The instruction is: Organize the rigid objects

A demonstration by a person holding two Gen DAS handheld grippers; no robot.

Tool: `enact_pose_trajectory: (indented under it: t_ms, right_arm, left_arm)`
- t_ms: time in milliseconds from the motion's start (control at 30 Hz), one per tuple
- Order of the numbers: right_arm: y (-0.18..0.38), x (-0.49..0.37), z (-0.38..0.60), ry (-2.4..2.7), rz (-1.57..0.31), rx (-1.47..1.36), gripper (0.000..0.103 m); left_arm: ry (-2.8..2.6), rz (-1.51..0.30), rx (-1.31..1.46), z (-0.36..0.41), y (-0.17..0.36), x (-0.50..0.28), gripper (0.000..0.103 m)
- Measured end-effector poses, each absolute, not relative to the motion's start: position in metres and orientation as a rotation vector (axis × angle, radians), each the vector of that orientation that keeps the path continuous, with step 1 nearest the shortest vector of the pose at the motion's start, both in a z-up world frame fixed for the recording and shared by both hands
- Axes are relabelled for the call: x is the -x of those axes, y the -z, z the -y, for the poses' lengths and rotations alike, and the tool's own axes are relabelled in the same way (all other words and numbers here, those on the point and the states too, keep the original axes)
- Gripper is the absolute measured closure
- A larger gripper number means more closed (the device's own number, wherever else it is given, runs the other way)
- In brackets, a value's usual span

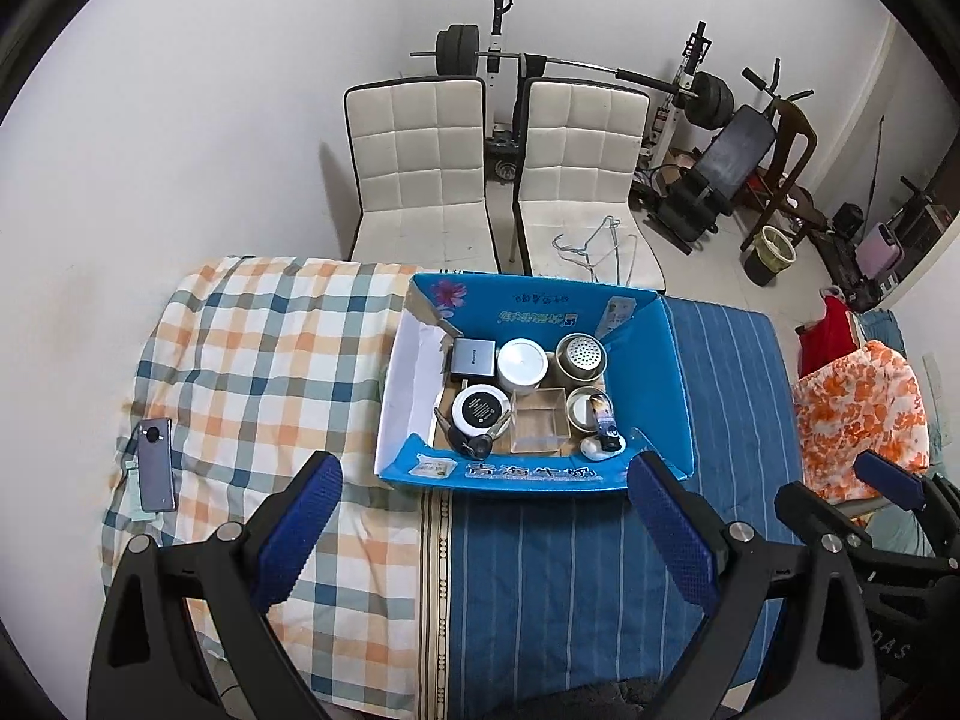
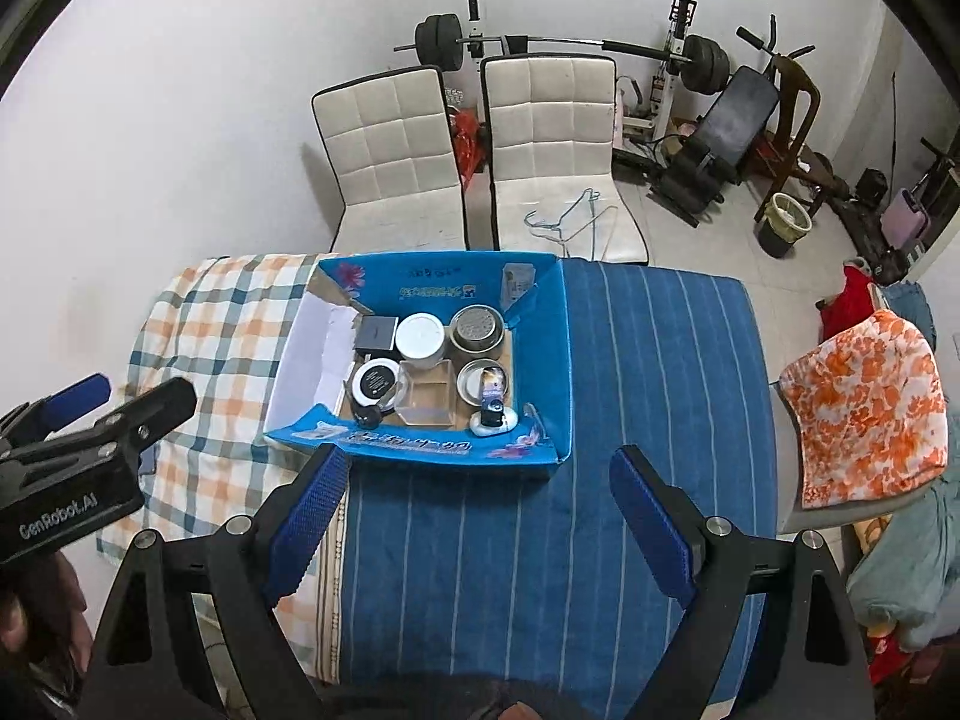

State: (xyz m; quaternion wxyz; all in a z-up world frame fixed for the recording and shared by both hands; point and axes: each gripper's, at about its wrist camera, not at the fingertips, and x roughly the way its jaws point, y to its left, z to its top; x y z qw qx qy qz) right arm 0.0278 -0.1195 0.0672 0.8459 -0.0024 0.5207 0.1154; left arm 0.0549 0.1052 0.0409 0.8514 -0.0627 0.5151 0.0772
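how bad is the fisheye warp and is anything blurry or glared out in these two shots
Left wrist view: strong barrel warp, dark corners, the blue cardboard box sharp, the open left claw slightly soft, no harsh glare. Right wrist view: same curved edges, soft even light, faint sheen on the clear plastic square container, right claw open.

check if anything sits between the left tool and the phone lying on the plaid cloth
Nothing visible does. The phone lies alone on the plaid cloth, left of the blue box. The left tool is open, with only bare cloth between it and the phone.
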Motion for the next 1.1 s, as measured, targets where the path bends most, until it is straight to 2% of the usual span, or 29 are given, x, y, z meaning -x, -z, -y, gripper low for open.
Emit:
enact_pose_trajectory:
  t_ms: [1100]
  right_arm:
    - [-0.0716, -0.0334, 0.125, -0.165, -1.044, 0.036, 0.012]
  left_arm:
    - [-0.176, -1.096, 0.116, -0.1065, -0.0332, -0.048, 0.005]
